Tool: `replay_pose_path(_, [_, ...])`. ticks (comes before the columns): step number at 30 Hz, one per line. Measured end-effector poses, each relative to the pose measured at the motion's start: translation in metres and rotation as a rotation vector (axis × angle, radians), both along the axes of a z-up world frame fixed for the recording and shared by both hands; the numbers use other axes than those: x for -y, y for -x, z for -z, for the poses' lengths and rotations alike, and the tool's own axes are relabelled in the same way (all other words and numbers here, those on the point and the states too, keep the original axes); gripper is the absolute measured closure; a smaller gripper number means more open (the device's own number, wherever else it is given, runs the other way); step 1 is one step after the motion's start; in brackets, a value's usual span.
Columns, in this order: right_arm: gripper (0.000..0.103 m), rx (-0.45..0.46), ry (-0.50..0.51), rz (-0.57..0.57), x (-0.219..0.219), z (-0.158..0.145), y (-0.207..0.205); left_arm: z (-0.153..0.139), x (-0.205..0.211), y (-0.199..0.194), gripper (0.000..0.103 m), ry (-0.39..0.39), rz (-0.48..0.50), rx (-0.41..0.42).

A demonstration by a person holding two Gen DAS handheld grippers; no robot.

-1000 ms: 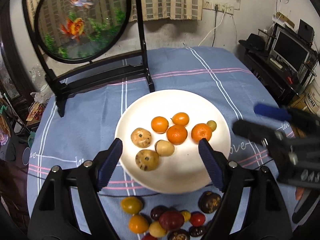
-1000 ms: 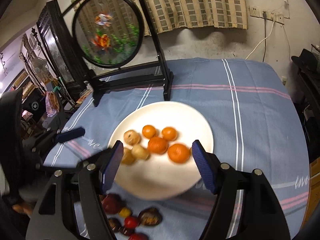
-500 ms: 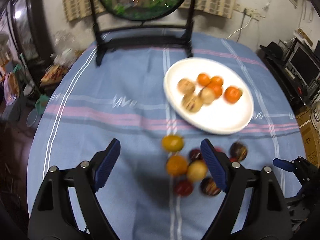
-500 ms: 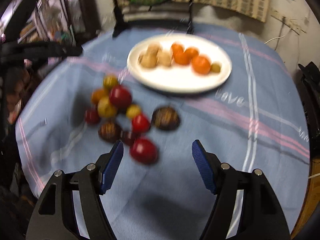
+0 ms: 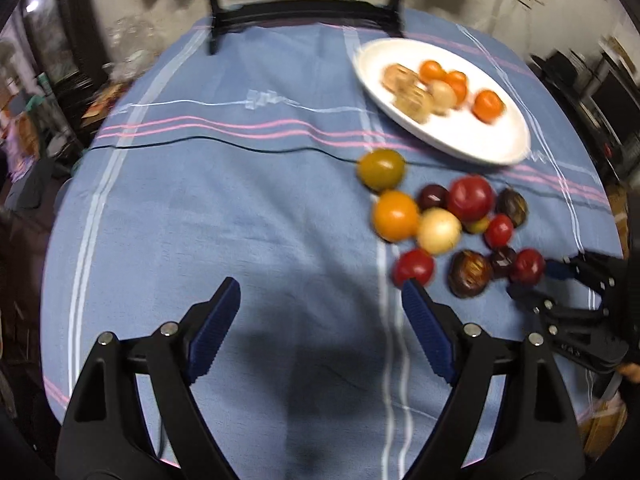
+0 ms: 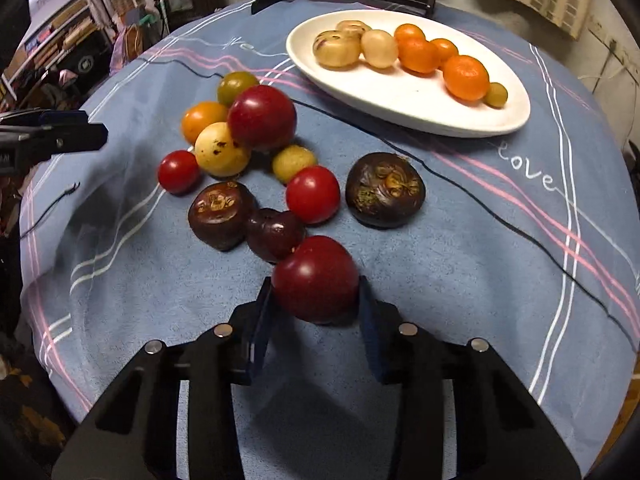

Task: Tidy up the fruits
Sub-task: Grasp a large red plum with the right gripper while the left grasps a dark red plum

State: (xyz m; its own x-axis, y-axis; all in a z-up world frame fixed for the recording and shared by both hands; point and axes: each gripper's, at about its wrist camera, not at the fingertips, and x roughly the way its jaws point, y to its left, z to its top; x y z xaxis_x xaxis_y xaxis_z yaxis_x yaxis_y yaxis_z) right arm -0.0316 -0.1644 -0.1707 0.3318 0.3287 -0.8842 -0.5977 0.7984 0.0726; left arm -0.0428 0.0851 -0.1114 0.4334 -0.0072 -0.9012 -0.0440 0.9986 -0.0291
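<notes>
Loose fruits lie in a cluster on the blue cloth: a large red one (image 6: 262, 118), an orange one (image 5: 395, 216), a yellow one (image 6: 222, 149) and dark purple ones (image 6: 385, 189). My right gripper (image 6: 316, 292) is closing its jaws on the nearest red fruit (image 6: 316, 278), with both pads against its sides; in the left wrist view, this right gripper (image 5: 534, 279) and the red fruit (image 5: 527, 266) sit at the right. My left gripper (image 5: 320, 300) hangs open over bare cloth, left of the cluster. The white plate (image 6: 460, 128) holds oranges (image 6: 466, 77) and pale fruits (image 6: 335, 49).
A black stand (image 5: 304, 8) rises at the table's far end. A thin black cord (image 6: 460, 192) runs across the cloth between plate and cluster. The round table's edge curves close on the near side; dark furniture and clutter surround it.
Both grippers have swung back and down from over the plate to the loose fruits. The right jaws have narrowed round a red fruit. The left jaws stay wide.
</notes>
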Motion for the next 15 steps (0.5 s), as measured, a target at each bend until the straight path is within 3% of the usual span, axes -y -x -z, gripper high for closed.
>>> replay_pose_path(6, [0.063, -0.049, -0.092, 0.067, 0.022, -0.011, 0.0, 0.02, 0.037, -0.014, 0.019, -0.006, 0.127, -0.006])
replay_pose_path(15, [0.063, -0.076, -0.134, 0.121, 0.034, -0.016, 0.0, 0.05, 0.047, -0.039, 0.023, -0.032, 0.163, -0.063])
